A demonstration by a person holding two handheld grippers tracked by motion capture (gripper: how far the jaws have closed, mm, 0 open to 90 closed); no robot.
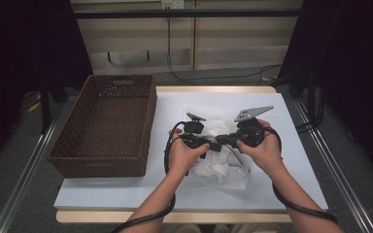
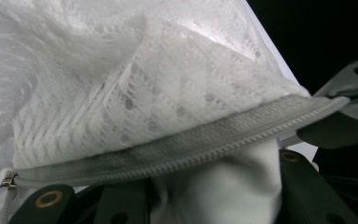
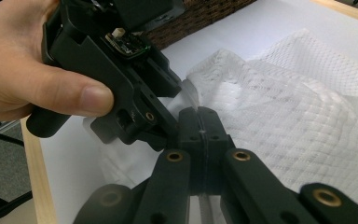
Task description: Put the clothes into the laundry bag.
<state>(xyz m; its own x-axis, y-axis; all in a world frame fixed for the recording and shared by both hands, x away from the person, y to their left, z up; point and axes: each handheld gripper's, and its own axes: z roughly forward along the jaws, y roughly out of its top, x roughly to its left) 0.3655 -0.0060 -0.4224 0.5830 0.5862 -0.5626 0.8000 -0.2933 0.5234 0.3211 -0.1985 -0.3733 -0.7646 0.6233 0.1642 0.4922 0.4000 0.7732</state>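
The right gripper (image 3: pixel 200 122) has its jaws pressed flat together, pad against pad, with what looks like a thin edge of the white mesh bag (image 3: pixel 303 116) pinched at their tips; the cloth there is too slight to be sure how much is caught. The left gripper (image 3: pixel 135 93) sits just beside it, tips nearly touching the right one, held in the person's left hand (image 3: pixel 32 79). In the left gripper view its jaws stand partly apart with a fold of white cloth (image 2: pixel 228 186) bunched between them, and the bag's grey zipper (image 2: pixel 182 147) runs across just above; the jaws appear to be clamped on that fold, gripping it. A small metal zipper pull (image 2: pixel 7 179) shows at the zipper's left end. No brand, label or writing can be read on the bag or the grippers. From the high view the mesh bag (image 1: pixel 221 170) lies crumpled on the white worktop (image 1: pixel 126 194), near its middle, lifted partly under both grippers, with the left gripper (image 1: pixel 201 141) and right gripper (image 1: pixel 223 141) meeting above it and the right hand (image 1: pixel 264 153) close behind. A brown woven basket (image 1: pixel 77 136) stands to the left of the bag, well apart from it and clear of the hands. Black cables trail back from each gripper along the forearms.
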